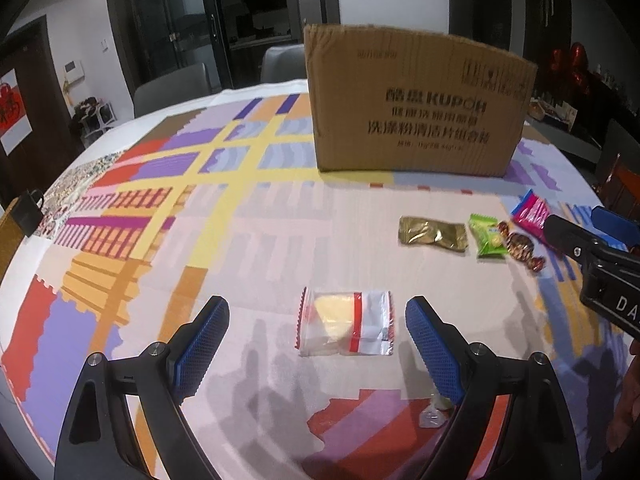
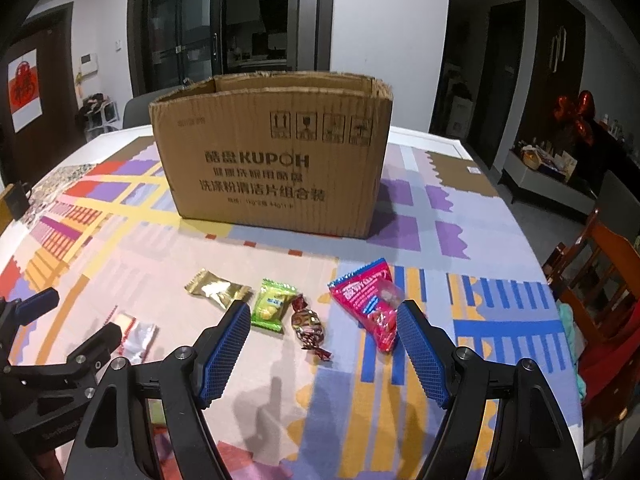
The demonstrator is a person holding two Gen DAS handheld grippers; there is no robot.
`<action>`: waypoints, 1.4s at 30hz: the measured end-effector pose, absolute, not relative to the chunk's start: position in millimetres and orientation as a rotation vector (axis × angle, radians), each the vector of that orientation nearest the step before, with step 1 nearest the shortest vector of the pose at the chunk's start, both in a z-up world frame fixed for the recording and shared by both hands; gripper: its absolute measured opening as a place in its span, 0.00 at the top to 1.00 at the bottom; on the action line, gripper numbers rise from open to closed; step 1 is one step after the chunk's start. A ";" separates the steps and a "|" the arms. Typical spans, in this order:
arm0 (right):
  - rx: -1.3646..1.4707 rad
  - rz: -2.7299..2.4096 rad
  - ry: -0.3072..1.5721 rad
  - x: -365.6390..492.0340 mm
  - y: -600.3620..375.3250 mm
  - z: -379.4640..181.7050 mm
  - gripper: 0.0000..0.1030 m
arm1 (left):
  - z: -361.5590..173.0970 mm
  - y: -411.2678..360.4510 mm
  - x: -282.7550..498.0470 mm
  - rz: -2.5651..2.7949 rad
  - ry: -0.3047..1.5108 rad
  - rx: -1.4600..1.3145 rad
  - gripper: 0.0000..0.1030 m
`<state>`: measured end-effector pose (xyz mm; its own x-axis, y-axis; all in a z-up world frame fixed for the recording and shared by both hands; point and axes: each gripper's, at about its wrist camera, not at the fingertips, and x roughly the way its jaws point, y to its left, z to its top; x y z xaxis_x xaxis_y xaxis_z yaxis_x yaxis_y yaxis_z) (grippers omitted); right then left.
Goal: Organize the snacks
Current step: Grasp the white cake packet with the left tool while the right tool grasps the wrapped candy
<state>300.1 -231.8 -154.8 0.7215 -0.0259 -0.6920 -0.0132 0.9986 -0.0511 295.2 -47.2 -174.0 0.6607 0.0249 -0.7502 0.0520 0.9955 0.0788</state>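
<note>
Left wrist view shows the left gripper (image 1: 318,354) with jaws wide apart and empty, straddling a clear red-striped packet (image 1: 345,323) that lies flat on the patterned tablecloth (image 1: 248,240). Right wrist view shows the right gripper (image 2: 322,354) likewise apart and empty, aimed at a brown twist-wrapped candy (image 2: 309,326), with a green packet (image 2: 272,304) just left, a pink packet (image 2: 370,300) touching its right finger, and a gold packet (image 2: 218,289) further left. An open cardboard box (image 2: 276,168) stands behind the row. Judgement: each flat wrapper calls for a low, centred approach, pads closing across the narrow width; crowding risks pinching two snacks together.
</note>
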 end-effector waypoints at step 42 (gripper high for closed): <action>-0.001 0.044 0.886 330.4 -237.0 -197.7 0.77 | -196.9 -54.5 307.6 -0.121 0.895 0.073 0.69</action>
<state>330.4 -237.0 -197.7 0.6316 0.0377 -0.7744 -0.0387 0.9991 0.0171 307.6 -54.5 -196.9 0.6190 -0.0744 -0.7818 0.1357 0.9907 0.0132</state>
